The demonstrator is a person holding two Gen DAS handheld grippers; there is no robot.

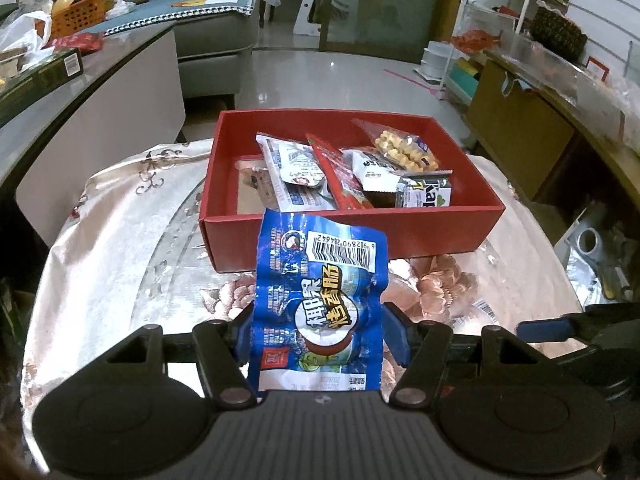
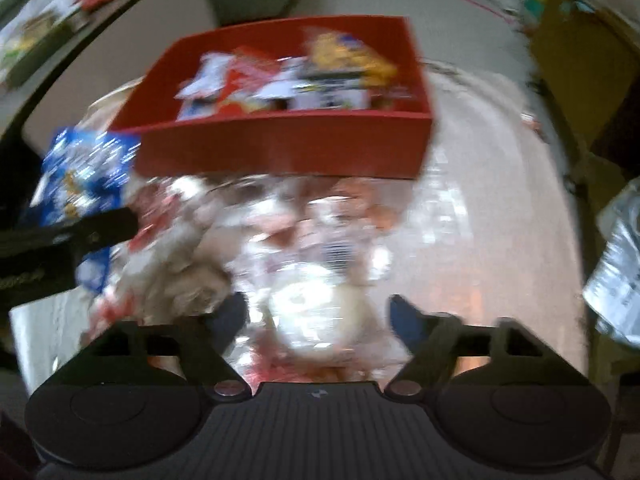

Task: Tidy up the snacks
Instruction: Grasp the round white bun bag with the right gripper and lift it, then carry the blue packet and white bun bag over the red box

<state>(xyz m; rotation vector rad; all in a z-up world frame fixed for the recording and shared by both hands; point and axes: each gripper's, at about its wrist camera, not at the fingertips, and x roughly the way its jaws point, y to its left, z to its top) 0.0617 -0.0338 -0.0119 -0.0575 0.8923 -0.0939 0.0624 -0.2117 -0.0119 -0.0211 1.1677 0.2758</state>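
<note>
My left gripper [image 1: 318,334] is shut on a blue snack packet [image 1: 320,292] with a barcode, held upright just in front of the red box [image 1: 352,236]. The box holds several snack packets, among them a bag of yellow puffs [image 1: 404,150] and a red packet [image 1: 340,172]. In the blurred right wrist view, my right gripper [image 2: 318,320] is open around a pale clear-wrapped snack [image 2: 316,304] lying on the table. The red box [image 2: 280,144] lies ahead of it, and the blue packet [image 2: 84,172] with the left gripper shows at the left.
The box sits on a round table with a floral cloth [image 1: 120,248]. A glass-topped side table [image 1: 60,92] with clutter and an orange basket [image 1: 80,10] stands at left. A wooden counter [image 1: 560,92] runs along the right. A silvery bag [image 2: 616,264] lies at right.
</note>
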